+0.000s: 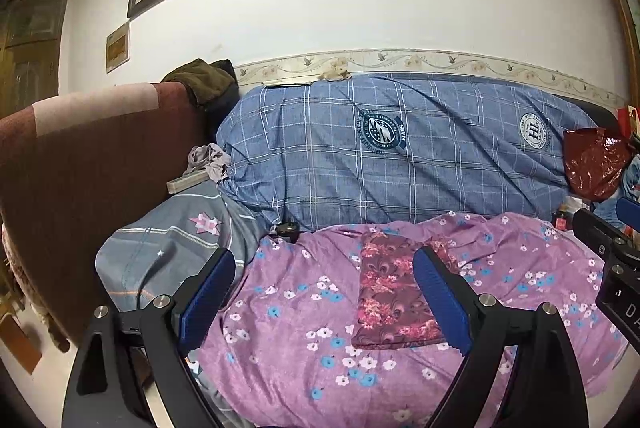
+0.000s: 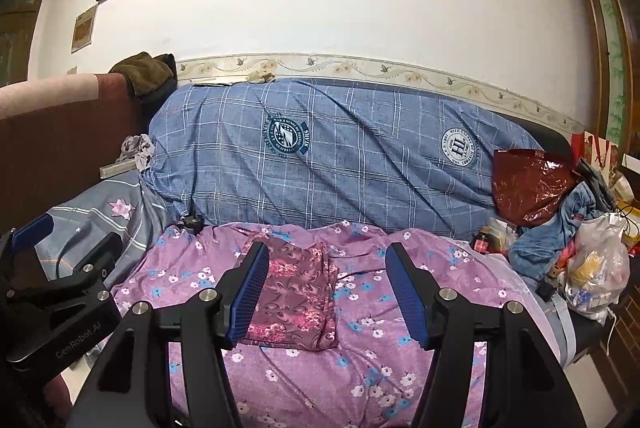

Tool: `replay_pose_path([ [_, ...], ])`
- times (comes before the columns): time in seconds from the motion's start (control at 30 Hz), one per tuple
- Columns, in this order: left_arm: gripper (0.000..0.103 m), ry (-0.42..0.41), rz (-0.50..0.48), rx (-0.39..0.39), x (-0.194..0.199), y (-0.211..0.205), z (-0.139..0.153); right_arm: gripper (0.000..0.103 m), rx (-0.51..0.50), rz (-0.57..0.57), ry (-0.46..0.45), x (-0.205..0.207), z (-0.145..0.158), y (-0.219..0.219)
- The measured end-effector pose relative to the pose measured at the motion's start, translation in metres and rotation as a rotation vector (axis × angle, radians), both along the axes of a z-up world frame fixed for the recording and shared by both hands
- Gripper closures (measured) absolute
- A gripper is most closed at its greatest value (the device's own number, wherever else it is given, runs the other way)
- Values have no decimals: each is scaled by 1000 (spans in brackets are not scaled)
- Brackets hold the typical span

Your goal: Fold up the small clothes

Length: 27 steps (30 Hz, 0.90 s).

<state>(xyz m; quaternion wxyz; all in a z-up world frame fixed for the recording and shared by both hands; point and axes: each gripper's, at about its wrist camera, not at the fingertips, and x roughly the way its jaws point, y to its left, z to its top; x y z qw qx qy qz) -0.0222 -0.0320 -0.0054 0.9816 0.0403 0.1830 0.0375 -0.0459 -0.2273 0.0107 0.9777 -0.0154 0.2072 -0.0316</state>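
- Folded maroon floral garment [image 1: 394,292] is seen lying flat on the purple flowered bedspread [image 1: 288,340], roughly in the middle of the bed, its long sides running from near to far.
- In the right wrist view the same garment [image 2: 296,296] is shown as a neat rectangle, with its near edge thick where the layers are stacked.
- The left gripper [image 1: 324,304] is held above the bedspread with its blue-padded fingers [image 1: 208,302] set wide apart; nothing is gripped between them, and the garment is seen partly behind the right-hand finger.
- The right gripper [image 2: 326,296] is likewise held with its fingers [image 2: 408,296] spread wide and empty; the garment is seen in the gap, nearer the left finger, and no pad is seen pressing on it.
- Whether either gripper touches the bedspread cannot be told.
- Each gripper is caught at the edge of the other's view: the right one at the right edge of the left view, the left one at the left edge of the right view.
- A blue checked quilt [image 2: 340,164] with round emblems is heaped along the far side of the bed against the white wall.
- A grey pillow [image 1: 176,244] with a pink star is seen at the left, beside a brown headboard [image 1: 80,164].
- A shiny red bag [image 2: 528,184] and a clear plastic bag [image 2: 600,264] are piled at the right end.
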Motion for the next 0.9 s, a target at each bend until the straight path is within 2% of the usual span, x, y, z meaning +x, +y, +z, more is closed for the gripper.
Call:
replay_pose_path([
  [0.9,12,0,-10,33,2,-18,-9,40,38,-36,-7,2,-6,-21],
])
